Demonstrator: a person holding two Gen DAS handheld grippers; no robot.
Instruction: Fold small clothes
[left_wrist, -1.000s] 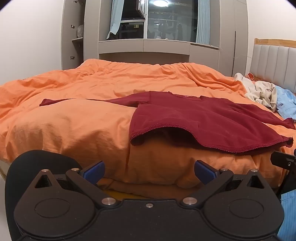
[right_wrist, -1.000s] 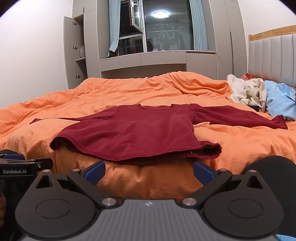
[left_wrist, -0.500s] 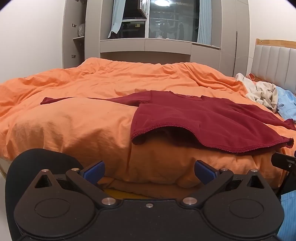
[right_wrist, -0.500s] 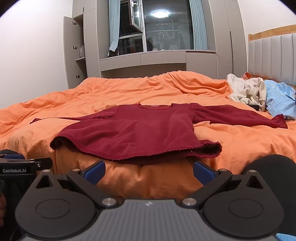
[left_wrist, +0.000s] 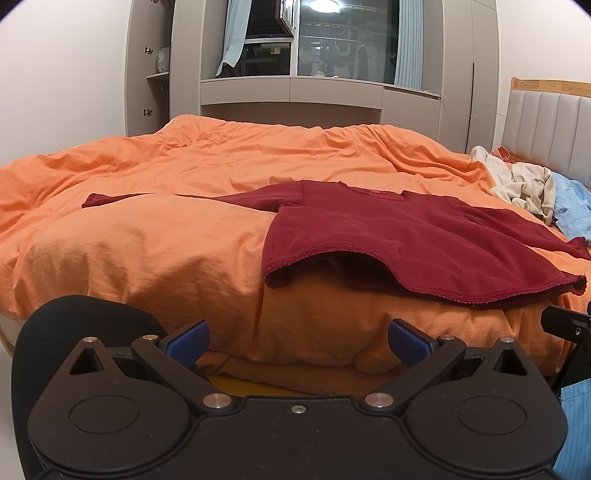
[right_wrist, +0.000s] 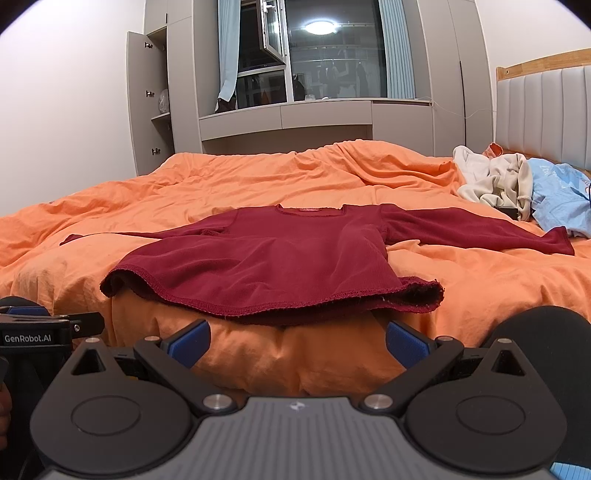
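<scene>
Folding is not yet being begun: red top (right_wrist: 273, 254) is being left spread mid-frame on bed (right_wrist: 461, 280), both grippers' jaws released, left gripper (left_wrist: 297, 341) and right gripper (right_wrist: 297, 341) empty.

Maroon shirt (right_wrist: 280, 258): matt ribbed knit, raw stitched hem. Orange duvet (right_wrist: 258, 188): creased matt cloth. Headboard (right_wrist: 543, 107): padded panels, wood rim.

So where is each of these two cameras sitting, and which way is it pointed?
Left wrist view: rides on the left claw, low at the bed's edge, facing the red top from its left; its blue fingers are spread.
Right wrist view: rides on the right claw, facing the top's hem nearly head-on; fingers spread, part of the other claw at its left edge.
Shared: the red top, orange duvet, crumpled clothes, window.
</scene>
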